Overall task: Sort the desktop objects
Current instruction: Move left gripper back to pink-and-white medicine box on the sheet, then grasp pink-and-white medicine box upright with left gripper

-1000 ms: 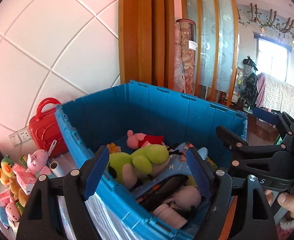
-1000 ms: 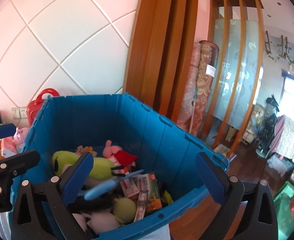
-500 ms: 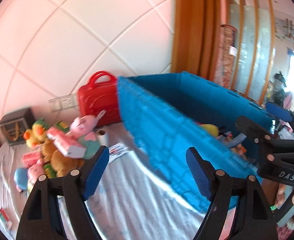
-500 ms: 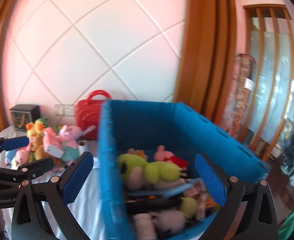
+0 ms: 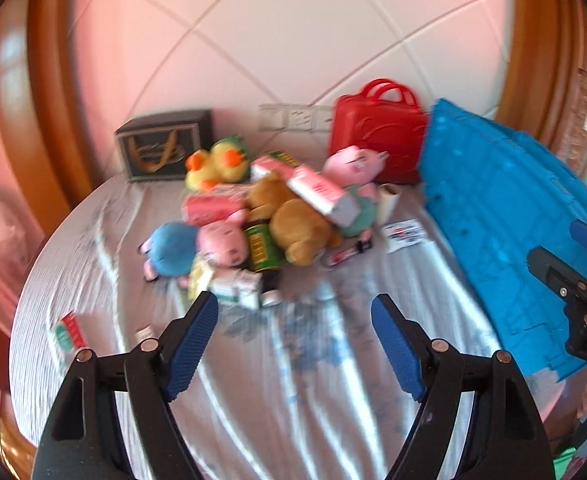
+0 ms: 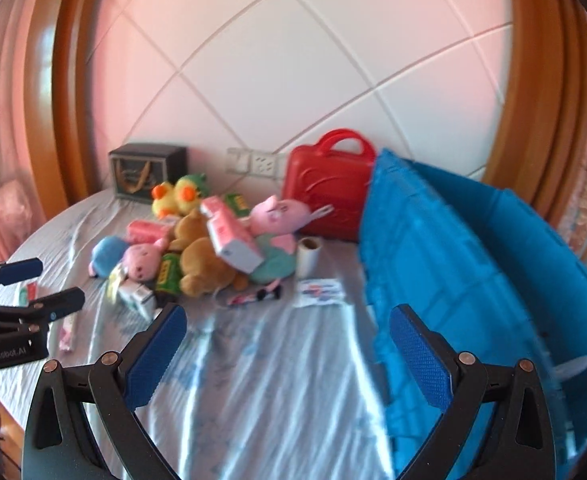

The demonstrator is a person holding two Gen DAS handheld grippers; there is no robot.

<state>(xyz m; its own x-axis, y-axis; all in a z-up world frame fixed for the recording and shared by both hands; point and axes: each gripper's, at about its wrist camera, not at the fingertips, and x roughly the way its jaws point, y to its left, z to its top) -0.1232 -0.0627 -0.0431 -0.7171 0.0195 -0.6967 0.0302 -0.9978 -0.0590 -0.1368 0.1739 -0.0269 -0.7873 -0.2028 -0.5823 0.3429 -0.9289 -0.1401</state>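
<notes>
Now your left gripper (image 5: 293, 338), jaws wide and empty, sits nearer the toy pile (image 5: 265, 216), which lies ahead, left of the blue crate (image 5: 505, 216).

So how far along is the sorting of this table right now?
Done: cannot tell, the blue crate interior is barely visible. In hand: nothing; left gripper and right gripper are open, empty. Left: the toy pile, red-green box, leaflet.

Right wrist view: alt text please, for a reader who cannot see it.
Open right gripper with nothing between its fingers, over a cloth-covered table. Ahead lies a pile of plush toys and boxes; a blue crate stands right, a red case behind.
</notes>
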